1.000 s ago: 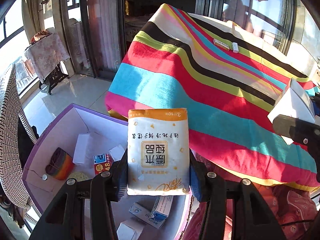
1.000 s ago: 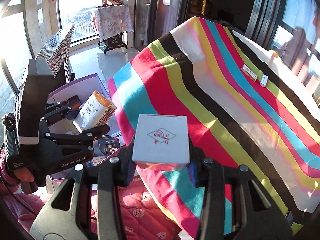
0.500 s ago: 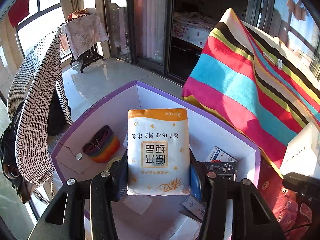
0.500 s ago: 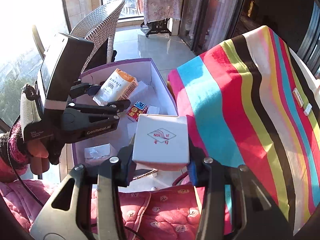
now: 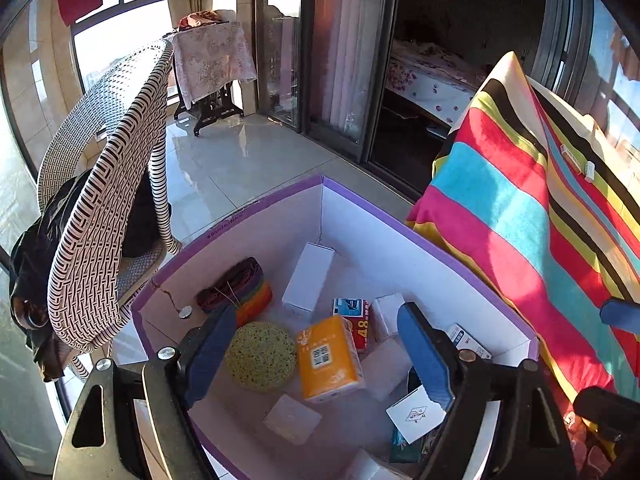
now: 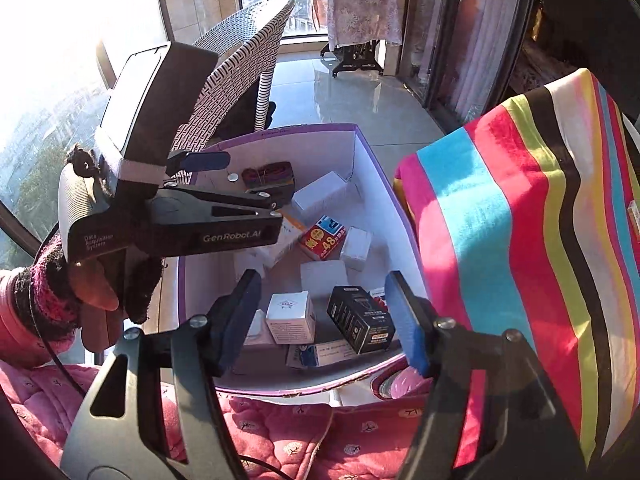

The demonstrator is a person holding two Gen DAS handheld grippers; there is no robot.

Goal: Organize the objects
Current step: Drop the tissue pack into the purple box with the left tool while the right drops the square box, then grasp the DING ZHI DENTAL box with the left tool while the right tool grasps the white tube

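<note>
A purple-rimmed white box [image 5: 400,220] [image 6: 396,208] holds several small items. The orange tissue pack [image 5: 330,358] lies inside it, next to a yellow sponge [image 5: 261,356]. My left gripper [image 5: 316,354] is open and empty above the pack; it also shows in the right wrist view [image 6: 232,178]. The white cube box [image 6: 290,316] [image 5: 416,414] lies inside beside a black box [image 6: 360,318]. My right gripper [image 6: 324,320] is open and empty above the white cube box.
A striped blanket [image 5: 532,216] [image 6: 532,220] covers the surface to the right, with two small items [image 5: 576,162] on it. A wicker chair [image 5: 108,200] stands left of the box. Pink quilted fabric [image 6: 280,432] lies below. A red box [image 6: 324,238] and white boxes [image 5: 308,282] lie in the bin.
Both grippers moved over the box and opened. The tissue pack dropped from the left gripper and the white cube box from the right gripper into the box.
</note>
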